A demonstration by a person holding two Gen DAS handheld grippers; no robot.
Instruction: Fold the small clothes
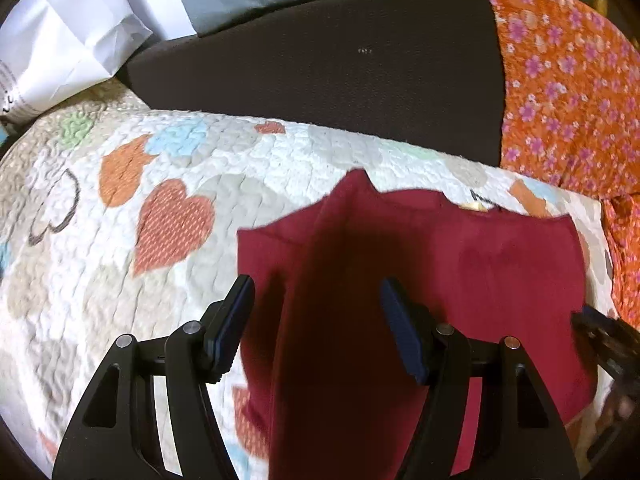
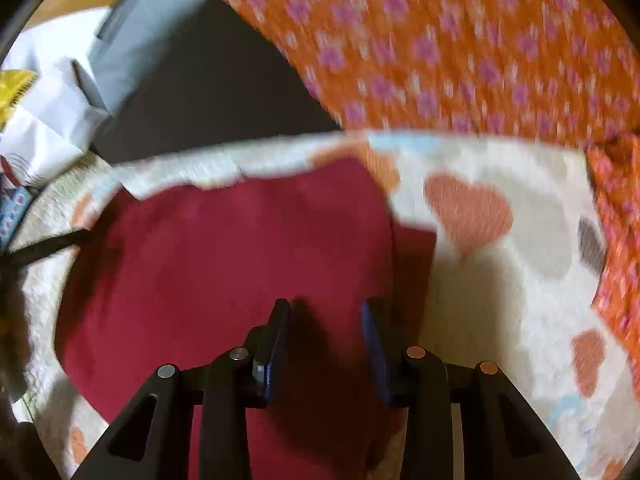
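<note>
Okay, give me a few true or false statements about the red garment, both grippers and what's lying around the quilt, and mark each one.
1. The red garment lies on a heart-patterned quilt. True.
2. The left gripper is clamped shut on the garment. False: its jaws stand open.
3. The right gripper is open above the garment. True.
4. The floral cloth is blue. False: it is orange with pink flowers.
</note>
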